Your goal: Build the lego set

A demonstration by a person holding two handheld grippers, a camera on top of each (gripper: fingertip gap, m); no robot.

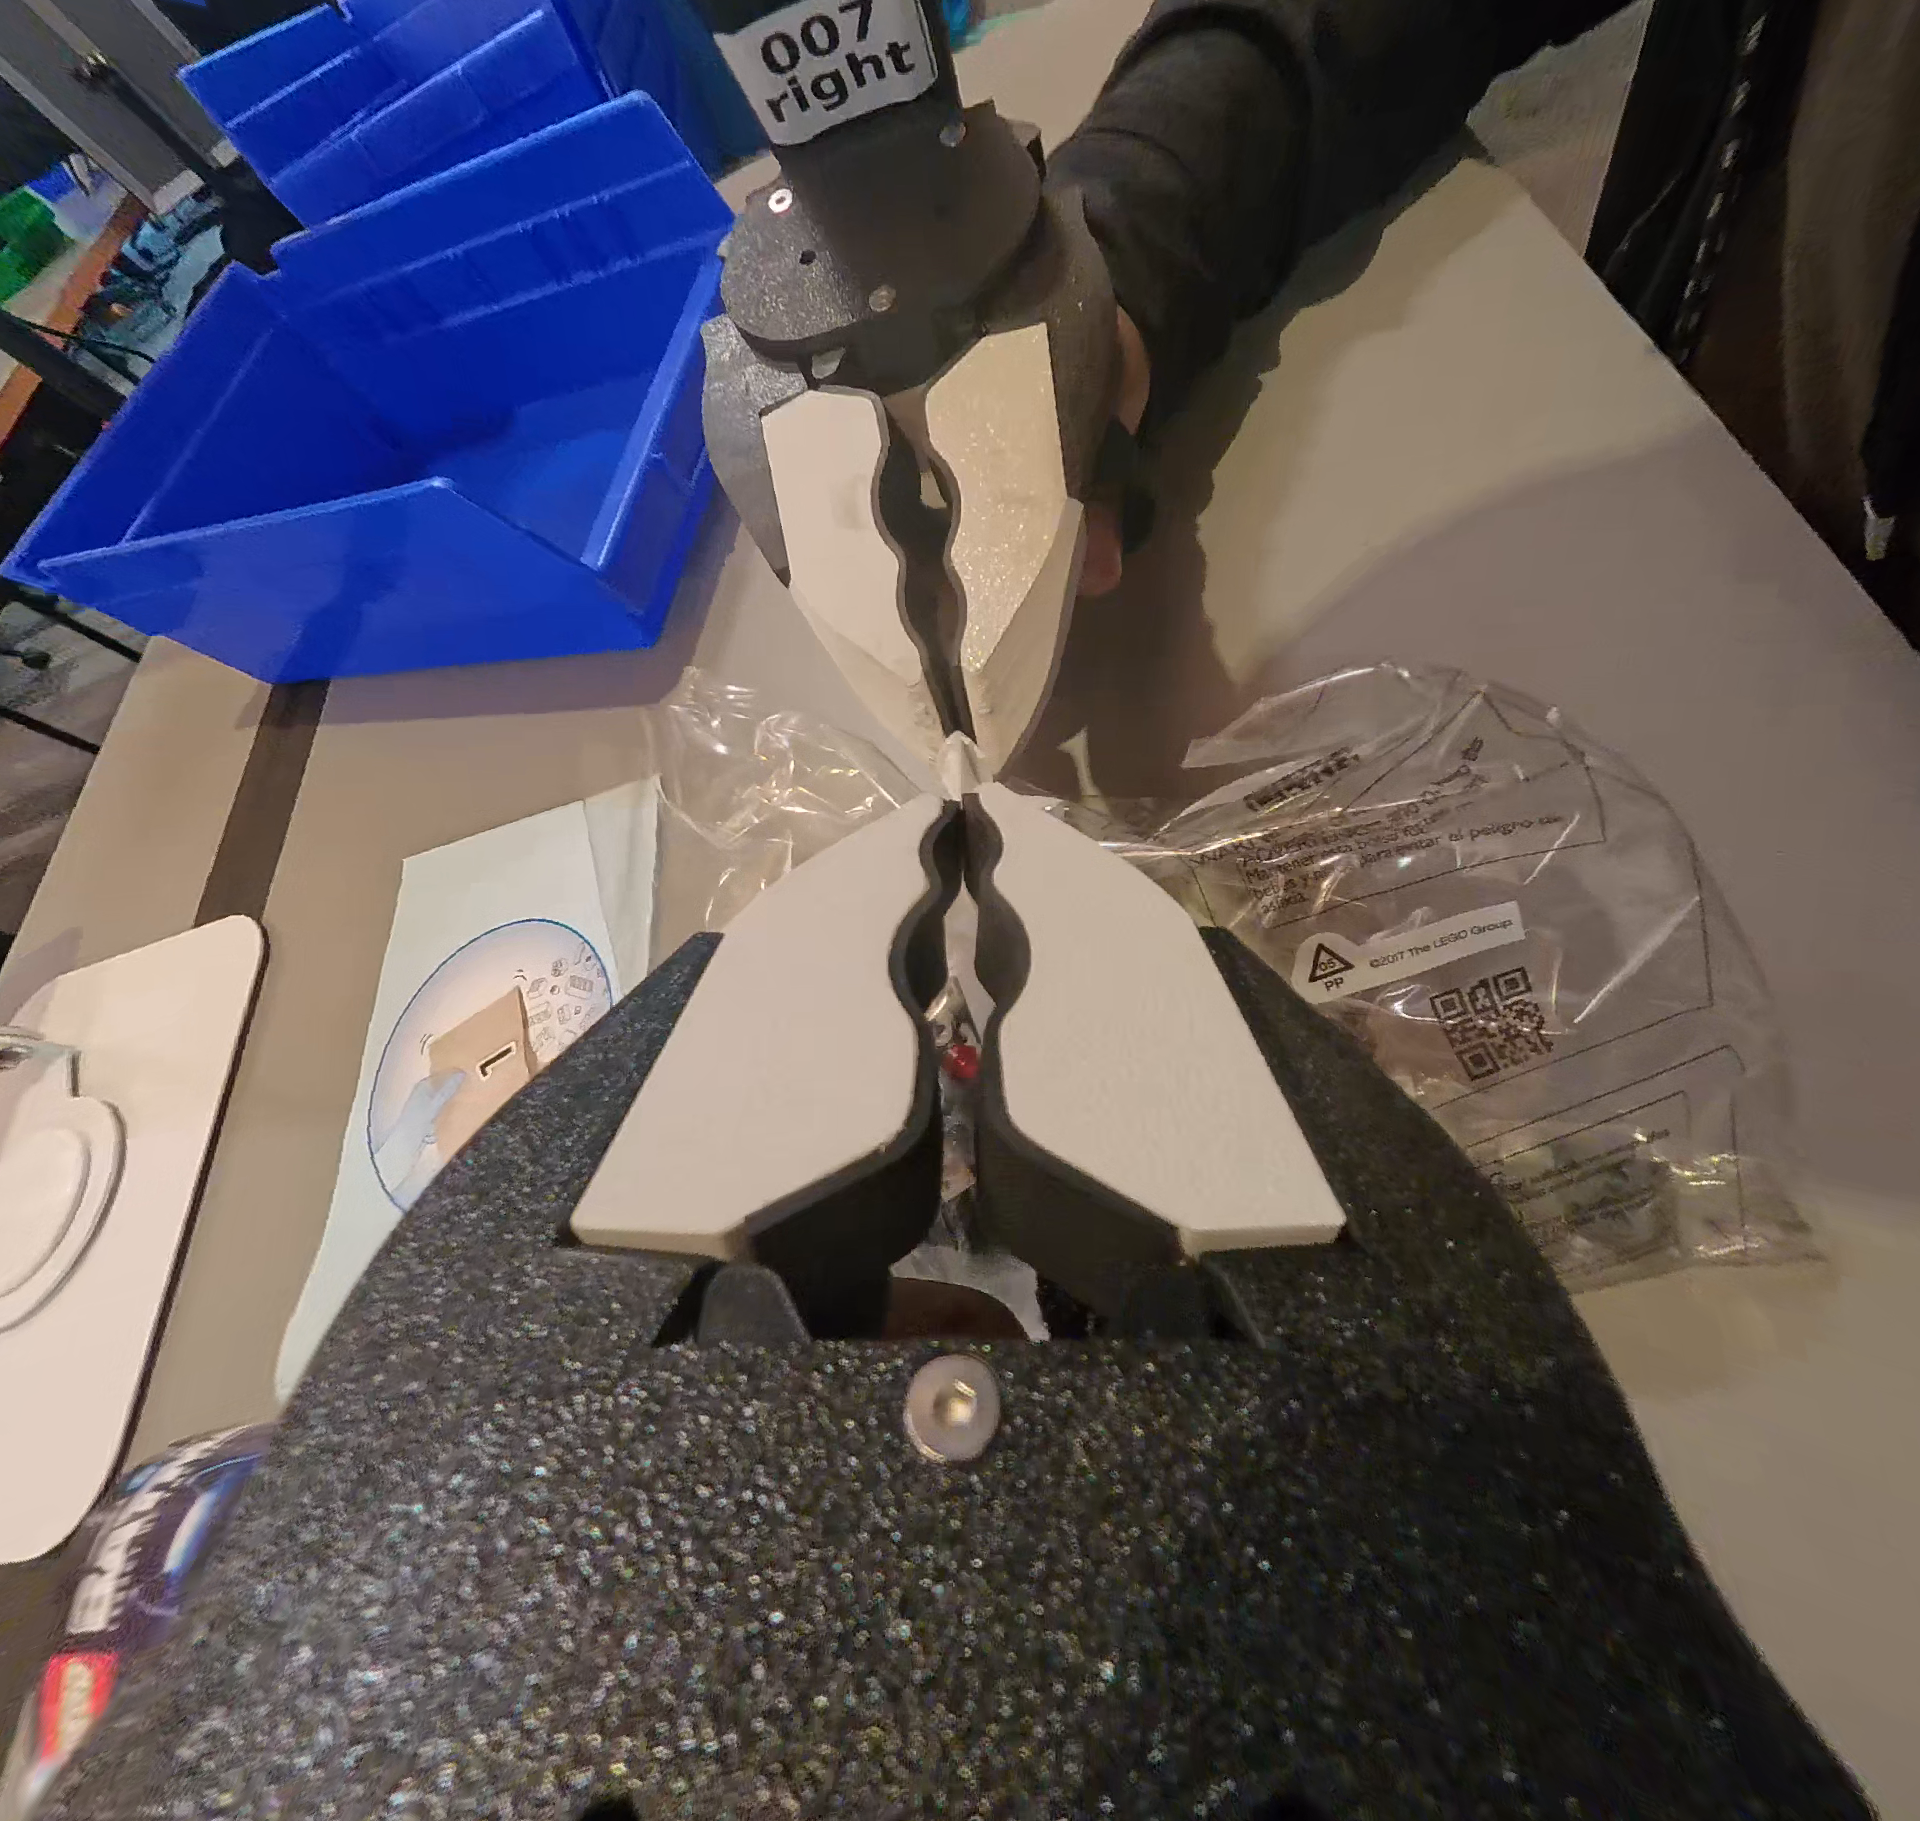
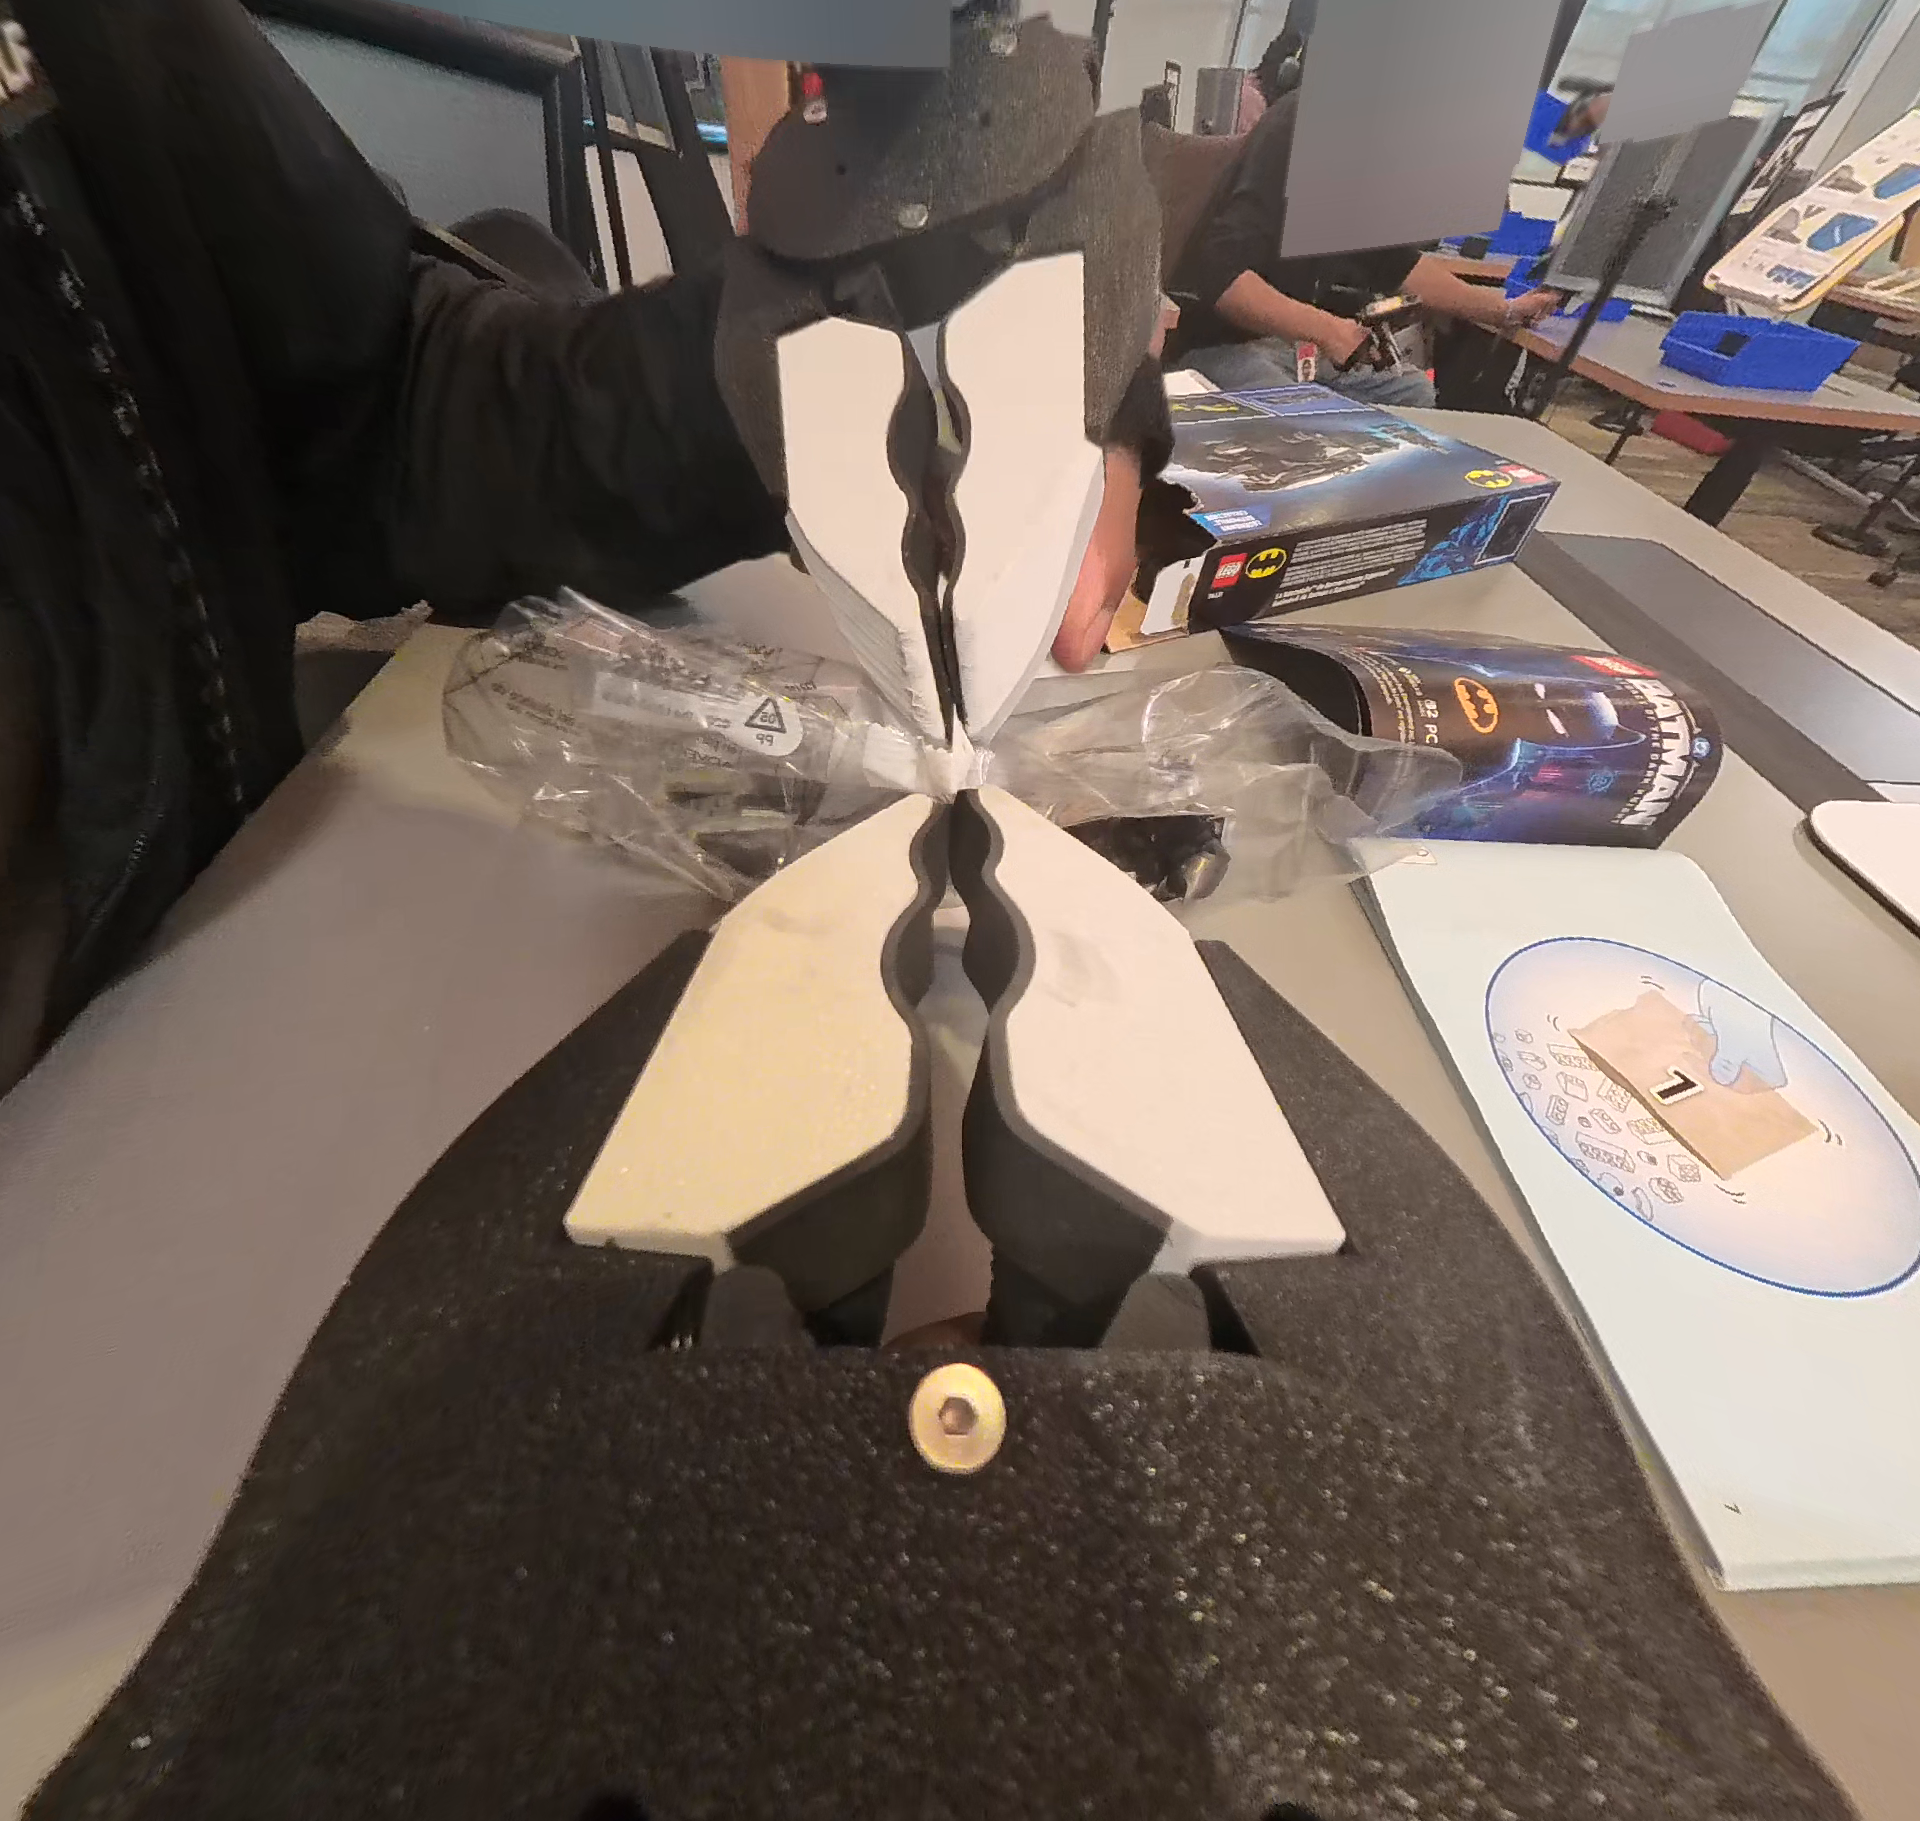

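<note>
Left gripper (image 1: 957, 813) and right gripper (image 2: 957, 803) tip to tip — both clamped on clear bag (image 1: 1455, 898) over table (image 1: 1558, 483).

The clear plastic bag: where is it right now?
The clear plastic bag lies mid-table, its bunched edge pinched tip to tip between the left gripper and right gripper, beside the booklet.
</note>
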